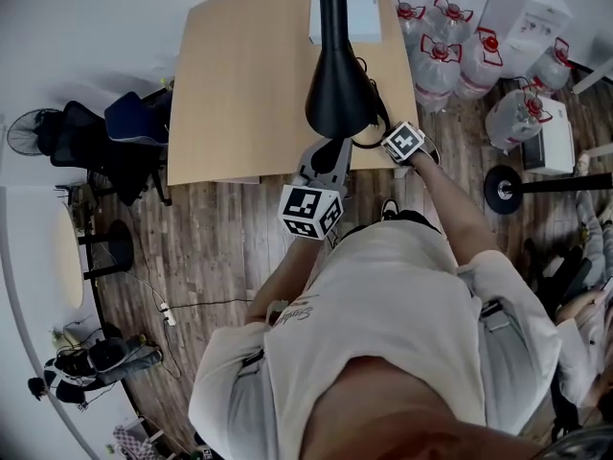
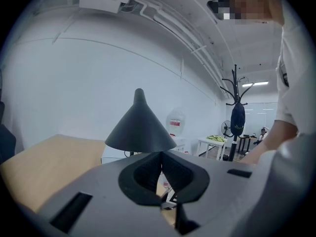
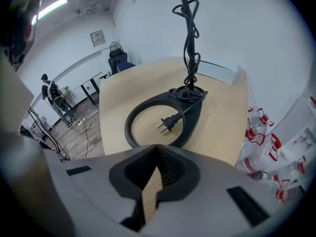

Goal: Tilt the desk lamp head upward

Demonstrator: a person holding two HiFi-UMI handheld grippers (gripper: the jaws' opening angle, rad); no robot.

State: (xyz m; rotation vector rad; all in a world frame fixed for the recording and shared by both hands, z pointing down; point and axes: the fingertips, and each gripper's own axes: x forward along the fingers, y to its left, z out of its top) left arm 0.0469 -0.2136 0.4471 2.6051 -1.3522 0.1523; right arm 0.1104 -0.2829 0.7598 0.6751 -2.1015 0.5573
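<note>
A black desk lamp stands on the wooden table (image 1: 239, 84). Its cone head (image 1: 337, 89) hangs over the near table edge, mouth downward. My left gripper (image 1: 331, 149) sits just below and in front of the head, shut and empty. From the left gripper view the cone head (image 2: 140, 127) rises just beyond the closed jaws of the left gripper (image 2: 160, 166). My right gripper (image 1: 384, 143) is shut beside the lamp's ring base (image 3: 163, 113). Inside the ring lies the plug (image 3: 167, 124). The cord (image 3: 190, 43) winds up the pole. The right gripper (image 3: 157, 158) holds nothing.
A white box (image 1: 345, 10) lies at the table's far end. Several water bottles (image 1: 442, 57) stand on the floor to the right, with a round stand base (image 1: 503, 188) nearby. At the left are an office chair (image 1: 101, 147) and a fan (image 1: 24, 132).
</note>
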